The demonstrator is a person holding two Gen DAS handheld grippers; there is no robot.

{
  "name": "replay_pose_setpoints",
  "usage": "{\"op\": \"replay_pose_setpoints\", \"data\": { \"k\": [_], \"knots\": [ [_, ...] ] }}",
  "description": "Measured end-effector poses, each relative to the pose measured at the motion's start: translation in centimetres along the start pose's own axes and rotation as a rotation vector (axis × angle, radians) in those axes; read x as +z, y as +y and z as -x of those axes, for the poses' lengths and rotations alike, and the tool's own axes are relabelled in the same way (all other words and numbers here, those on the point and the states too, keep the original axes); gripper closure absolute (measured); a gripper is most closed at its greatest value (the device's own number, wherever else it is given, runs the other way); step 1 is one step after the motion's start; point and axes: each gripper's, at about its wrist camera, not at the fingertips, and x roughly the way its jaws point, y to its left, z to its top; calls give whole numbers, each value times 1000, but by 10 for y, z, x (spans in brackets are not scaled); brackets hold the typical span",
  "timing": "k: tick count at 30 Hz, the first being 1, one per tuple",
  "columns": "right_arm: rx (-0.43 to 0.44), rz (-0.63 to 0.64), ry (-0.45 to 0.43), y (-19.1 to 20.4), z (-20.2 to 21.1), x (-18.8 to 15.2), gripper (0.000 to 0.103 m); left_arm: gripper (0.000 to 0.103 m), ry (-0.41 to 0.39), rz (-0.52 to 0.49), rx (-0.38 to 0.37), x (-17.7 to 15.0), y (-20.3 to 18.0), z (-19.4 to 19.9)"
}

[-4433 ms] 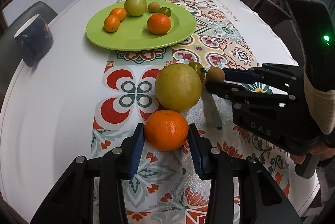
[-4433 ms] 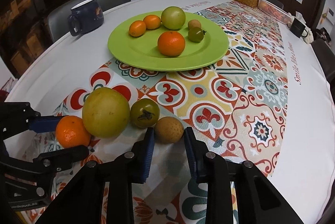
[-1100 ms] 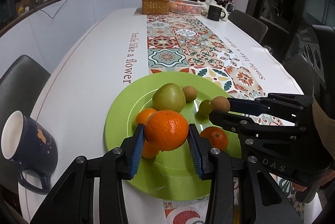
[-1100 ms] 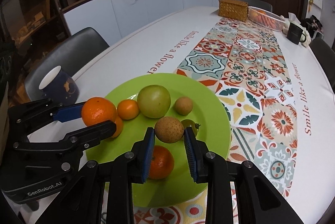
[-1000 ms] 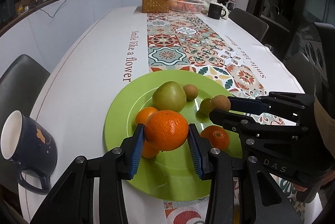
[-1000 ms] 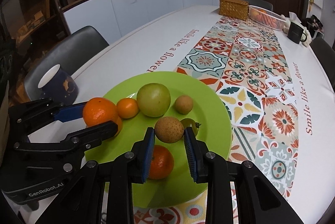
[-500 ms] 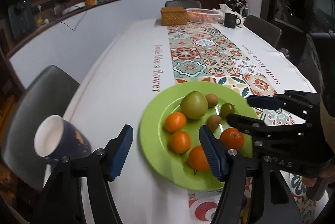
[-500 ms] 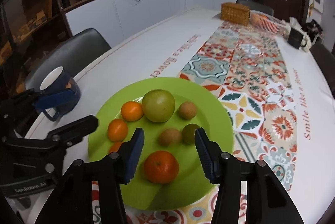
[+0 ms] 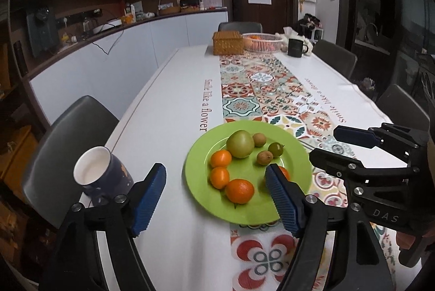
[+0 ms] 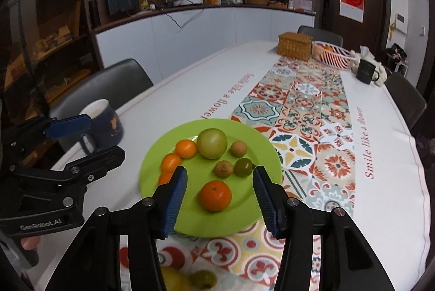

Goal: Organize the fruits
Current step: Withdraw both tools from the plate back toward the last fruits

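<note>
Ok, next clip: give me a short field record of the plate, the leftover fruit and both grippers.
plate: green plate on the patterned runner
fruit on plate: eight pieces, largest a green one
fruit off plate: two pieces at near table edge
left gripper: jaws opening, nothing between them
right gripper: open, empty
nearby: dark mug left of plate

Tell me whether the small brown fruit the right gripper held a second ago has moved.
Yes. The small brown fruit has left the right gripper and now lies on the green plate, beside the dark green fruit.
</note>
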Motion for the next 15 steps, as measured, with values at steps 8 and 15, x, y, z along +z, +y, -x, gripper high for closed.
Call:
{"op": "replay_pose_setpoints", "data": {
  "k": [8, 15],
  "knots": [
    [-6, 11, -70, 8, 46, -11, 47, 24, -29, 11, -10, -11, -13, 37],
    [-17, 8, -97, 10, 76, -28, 47, 23, -37, -3, -14, -26, -28, 60]
  ]
}}
